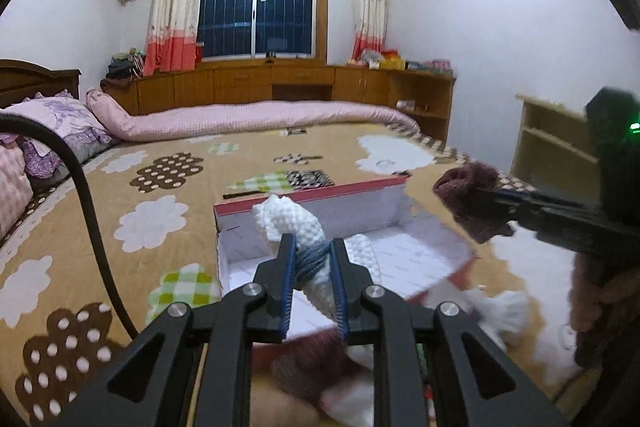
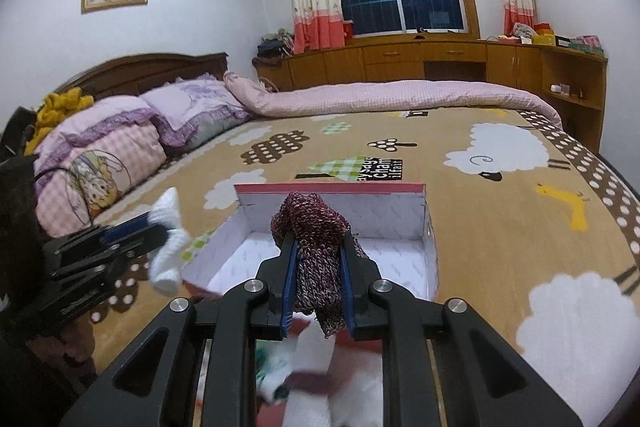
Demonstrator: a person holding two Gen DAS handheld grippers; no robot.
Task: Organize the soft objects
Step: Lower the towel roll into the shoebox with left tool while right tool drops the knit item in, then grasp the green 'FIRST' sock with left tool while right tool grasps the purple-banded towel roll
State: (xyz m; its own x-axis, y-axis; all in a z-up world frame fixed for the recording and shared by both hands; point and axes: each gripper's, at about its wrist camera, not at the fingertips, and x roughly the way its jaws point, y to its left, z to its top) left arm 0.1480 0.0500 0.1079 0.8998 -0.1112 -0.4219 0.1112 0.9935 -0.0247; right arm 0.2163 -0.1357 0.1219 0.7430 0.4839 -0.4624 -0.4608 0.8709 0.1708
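My left gripper is shut on a white knitted sock with a grey band, held above the near edge of an open red-rimmed cardboard box on the bed. It shows in the right wrist view at the left, sock hanging. My right gripper is shut on a maroon knitted sock, held over the box. It appears in the left wrist view at the right with the maroon sock.
The box sits on a tan bedspread with cloud and sheep prints. More socks, white and maroon, lie blurred below the grippers. Pillows lie at the left, a rolled pink quilt at the far edge. A black cable crosses left.
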